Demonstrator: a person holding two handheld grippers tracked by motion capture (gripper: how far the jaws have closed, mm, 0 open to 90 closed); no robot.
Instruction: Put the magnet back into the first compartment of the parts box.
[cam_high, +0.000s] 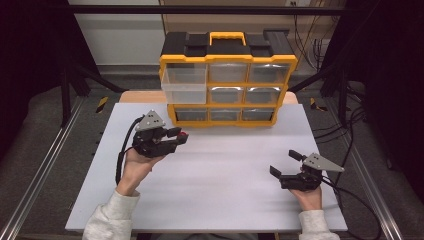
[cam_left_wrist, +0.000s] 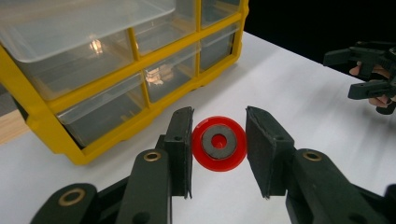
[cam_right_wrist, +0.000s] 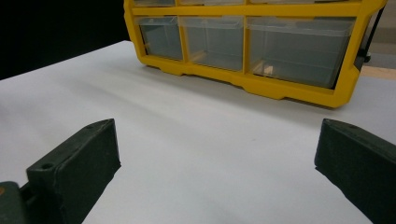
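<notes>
A small red disc (cam_left_wrist: 219, 157) with a dark ring at its centre sits between the jaws of my left gripper (cam_left_wrist: 218, 140), and both pads touch its rim. In the high view the left gripper (cam_high: 179, 134) hovers over the white board, left of centre, with the red disc (cam_high: 185, 135) at its tip, close to the front of the yellow drawer cabinet (cam_high: 227, 61). The cabinet's top-left clear drawer (cam_high: 183, 85) is pulled out. My right gripper (cam_high: 283, 162) rests low at the right with its jaws wide apart and nothing between them (cam_right_wrist: 219, 154).
The white board (cam_high: 220, 175) lies on a table with metal rails at both sides. The cabinet (cam_right_wrist: 261, 84) holds several clear drawers (cam_left_wrist: 93, 70) and has a yellow handle on top. Cables trail from both grippers.
</notes>
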